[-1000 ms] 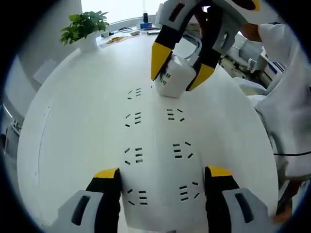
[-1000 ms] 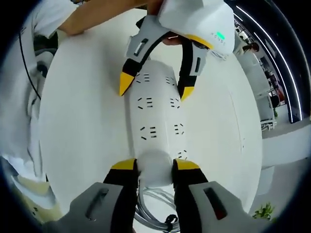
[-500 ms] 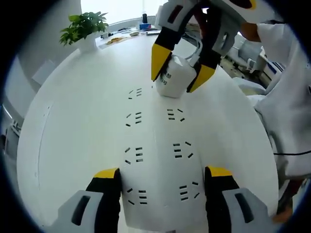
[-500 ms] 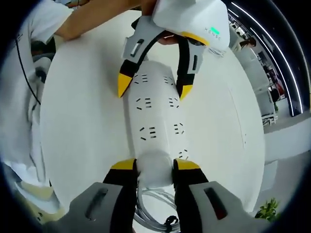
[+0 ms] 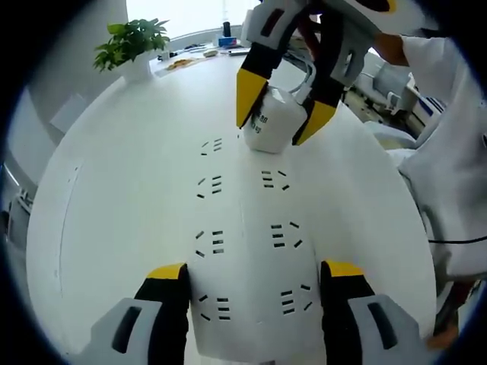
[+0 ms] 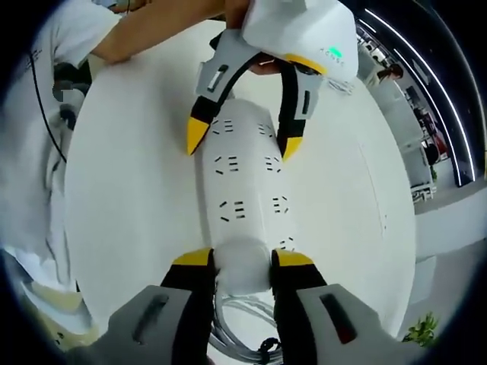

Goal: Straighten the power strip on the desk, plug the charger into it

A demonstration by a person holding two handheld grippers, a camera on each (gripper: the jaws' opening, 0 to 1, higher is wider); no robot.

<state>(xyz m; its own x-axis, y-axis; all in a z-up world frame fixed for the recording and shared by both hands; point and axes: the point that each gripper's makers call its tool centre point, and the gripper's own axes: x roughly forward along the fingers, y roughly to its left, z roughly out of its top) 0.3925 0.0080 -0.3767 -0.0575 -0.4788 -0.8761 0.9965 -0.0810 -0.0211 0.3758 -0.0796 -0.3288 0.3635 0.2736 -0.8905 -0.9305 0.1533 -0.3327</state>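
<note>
A white power strip (image 5: 243, 220) with several socket groups lies lengthwise on the round white table (image 5: 106, 198). My left gripper (image 5: 255, 270) straddles its near end, with both yellow-tipped jaws pressed against its sides. From the right gripper view the same gripper (image 6: 242, 141) reaches in from the top over the strip (image 6: 247, 182). My right gripper (image 6: 242, 258) is shut on a white charger (image 6: 242, 270). In the left gripper view the right gripper (image 5: 278, 114) holds the charger (image 5: 275, 122) upright at the strip's far end, its base touching or just above the strip.
A potted plant (image 5: 133, 42) and small clutter (image 5: 202, 53) stand at the table's far edge. A coiled white cable (image 6: 243, 323) lies under my right gripper. A person's white sleeve (image 5: 449, 152) borders the table, and a bare arm (image 6: 152, 26) reaches across it.
</note>
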